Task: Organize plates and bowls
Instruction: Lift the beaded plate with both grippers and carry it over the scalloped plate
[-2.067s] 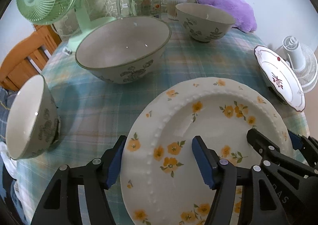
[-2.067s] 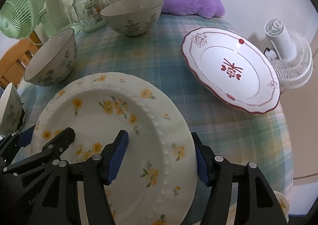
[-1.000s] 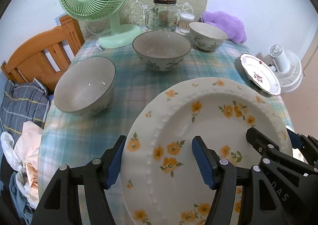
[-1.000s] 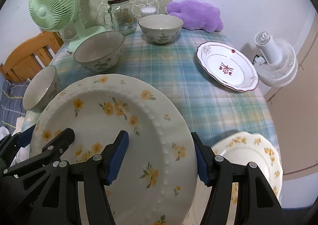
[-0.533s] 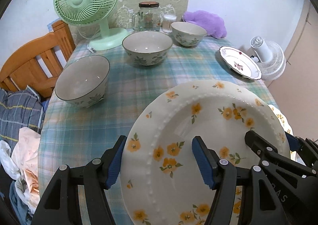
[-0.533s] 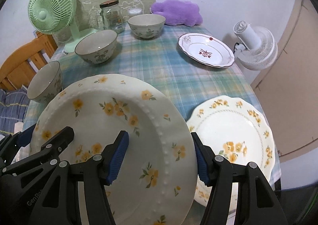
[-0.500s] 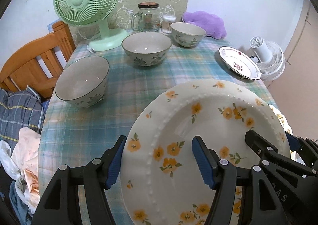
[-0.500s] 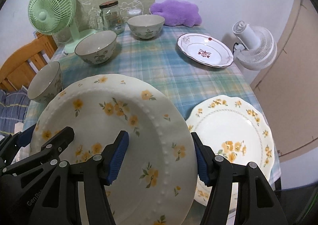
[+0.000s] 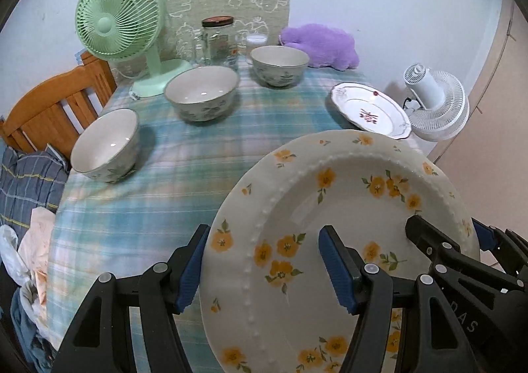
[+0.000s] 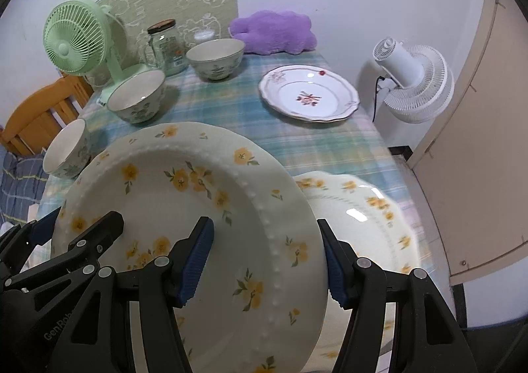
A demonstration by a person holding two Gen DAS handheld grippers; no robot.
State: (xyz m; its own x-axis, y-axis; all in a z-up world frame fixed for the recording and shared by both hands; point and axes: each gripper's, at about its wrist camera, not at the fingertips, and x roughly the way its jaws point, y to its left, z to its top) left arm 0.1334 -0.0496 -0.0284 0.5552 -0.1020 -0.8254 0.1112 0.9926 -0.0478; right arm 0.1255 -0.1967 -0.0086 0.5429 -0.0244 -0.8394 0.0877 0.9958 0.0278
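A large cream plate with yellow flowers (image 9: 346,195) (image 10: 184,195) hangs tilted above the table, carried by both grippers. My left gripper (image 9: 264,265) is shut on its left rim, one pad over the rim and one behind it. My right gripper (image 10: 265,262) is shut on its right rim the same way. A second yellow-flowered plate (image 10: 363,208) with a scalloped edge lies on the table, partly under the held plate's right edge. Farther back lies a red-flowered plate (image 10: 308,96) (image 9: 369,109). Three floral bowls stand at left (image 9: 105,145), middle (image 9: 201,96) and back (image 9: 279,64).
The table wears a blue-green checked cloth (image 9: 184,175). A green fan (image 9: 118,26), a glass jar (image 9: 217,40) and a purple plush (image 9: 320,45) line the back. A white fan (image 10: 412,82) and a beige door (image 10: 478,142) stand to the right, a wooden chair (image 9: 49,106) to the left.
Both grippers drew back toward the table's near right corner with the plate, so the bowls look smaller. The scalloped yellow plate now sits closer under the held plate's right edge. Both grips are unchanged.
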